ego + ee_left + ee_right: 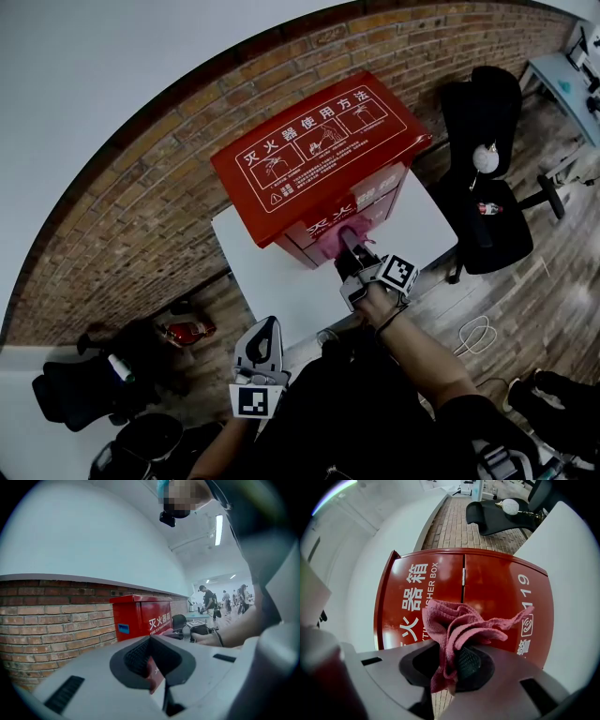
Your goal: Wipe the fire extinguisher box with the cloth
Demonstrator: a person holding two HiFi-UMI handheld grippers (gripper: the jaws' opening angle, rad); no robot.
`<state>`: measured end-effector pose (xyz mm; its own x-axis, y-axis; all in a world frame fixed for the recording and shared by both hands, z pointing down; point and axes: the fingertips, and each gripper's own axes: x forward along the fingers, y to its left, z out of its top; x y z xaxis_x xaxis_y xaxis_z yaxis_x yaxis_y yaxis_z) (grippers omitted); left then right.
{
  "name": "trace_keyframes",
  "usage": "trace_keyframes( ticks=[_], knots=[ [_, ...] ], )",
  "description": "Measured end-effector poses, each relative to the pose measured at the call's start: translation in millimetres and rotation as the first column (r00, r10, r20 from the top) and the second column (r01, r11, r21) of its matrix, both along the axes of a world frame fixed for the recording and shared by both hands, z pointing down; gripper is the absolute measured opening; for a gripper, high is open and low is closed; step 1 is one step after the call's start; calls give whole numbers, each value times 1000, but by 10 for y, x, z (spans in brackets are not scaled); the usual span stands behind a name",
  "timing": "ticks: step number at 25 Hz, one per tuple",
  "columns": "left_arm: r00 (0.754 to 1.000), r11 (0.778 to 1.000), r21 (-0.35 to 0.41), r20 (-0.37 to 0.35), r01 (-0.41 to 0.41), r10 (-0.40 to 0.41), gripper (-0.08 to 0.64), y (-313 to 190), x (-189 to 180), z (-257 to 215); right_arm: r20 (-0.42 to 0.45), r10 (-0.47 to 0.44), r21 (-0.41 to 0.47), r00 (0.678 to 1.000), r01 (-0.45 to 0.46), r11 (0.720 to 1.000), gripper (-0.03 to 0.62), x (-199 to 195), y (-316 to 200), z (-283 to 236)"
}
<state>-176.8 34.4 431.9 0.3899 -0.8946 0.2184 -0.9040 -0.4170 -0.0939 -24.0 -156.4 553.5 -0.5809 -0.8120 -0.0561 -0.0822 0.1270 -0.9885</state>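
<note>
- While my right arm stretched forward, my right gripper [349, 246] pinched the pink cloth [461, 625] at the fire extinguisher box [314, 155].
- My left gripper [265, 333] hovered low, jaws together.

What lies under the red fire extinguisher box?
The box stands on a white surface, which shows in front of it and to both sides. The part directly beneath the box is covered, so nothing there can be checked.

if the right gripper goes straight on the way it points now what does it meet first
The front of the red metal fire extinguisher box, near its centre seam. The crumpled pink cloth clamped in the right gripper would arrive first; it may be touching already, as depth is unclear.
</note>
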Motion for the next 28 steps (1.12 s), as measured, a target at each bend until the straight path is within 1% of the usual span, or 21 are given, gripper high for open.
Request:
trace_keyframes(
  ticks=[5,13,16,19,21,24,28],
  knots=[
    [1000,1000,9,13,-10,10,32,-7,6,5,-1,-6,-30,1000,6,1000,75,-7,11,108],
    [1000,1000,3,10,-4,4,32,-9,2,8,-21,-14,-37,1000,14,999,75,-7,14,208],
    [1000,1000,-2,8,-2,2,32,-11,-1,24,-9,-11,-54,1000,10,998,75,-14,21,268],
    [1000,1000,-2,-4,4,-4,32,-18,-6,25,-17,-10,-74,1000,8,997,75,-10,29,346],
    [1000,1000,-7,0,5,-5,32,-16,-17,38,-28,-10,-83,1000,8,997,75,-3,33,395],
    [1000,1000,-7,5,3,-3,32,-16,-24,46,-11,-5,-93,1000,4,996,75,-11,35,451],
    [1000,1000,-16,1,8,-8,32,-29,-37,66,-12,-4,-101,1000,3,995,75,-11,29,522]
  ],
)
